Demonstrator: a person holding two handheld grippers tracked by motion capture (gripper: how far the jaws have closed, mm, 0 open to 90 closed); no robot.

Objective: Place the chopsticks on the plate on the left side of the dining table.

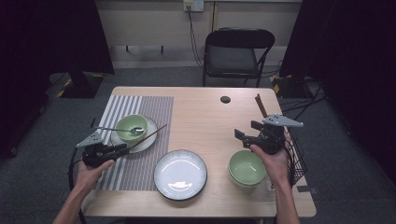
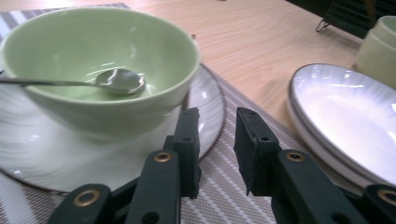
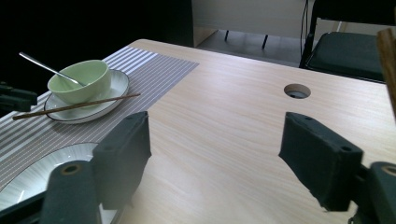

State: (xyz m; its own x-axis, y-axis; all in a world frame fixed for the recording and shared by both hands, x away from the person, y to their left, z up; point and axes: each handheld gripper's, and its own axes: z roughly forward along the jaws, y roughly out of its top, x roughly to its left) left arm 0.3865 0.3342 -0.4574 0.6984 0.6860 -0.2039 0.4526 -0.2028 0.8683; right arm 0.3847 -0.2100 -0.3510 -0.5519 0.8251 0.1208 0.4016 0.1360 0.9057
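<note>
A green bowl with a metal spoon in it stands on a white plate on the striped placemat. A brown chopstick lies across that plate's near rim, one end on the mat. My left gripper sits just in front of the plate, jaws a little apart with nothing between them. Over the right side of the table my right gripper hovers wide open and empty.
A large white dark-rimmed plate lies at front centre. Stacked green bowls sit under my right hand. A black wire rack holding a brown stick stands at the right edge. A folding chair is behind.
</note>
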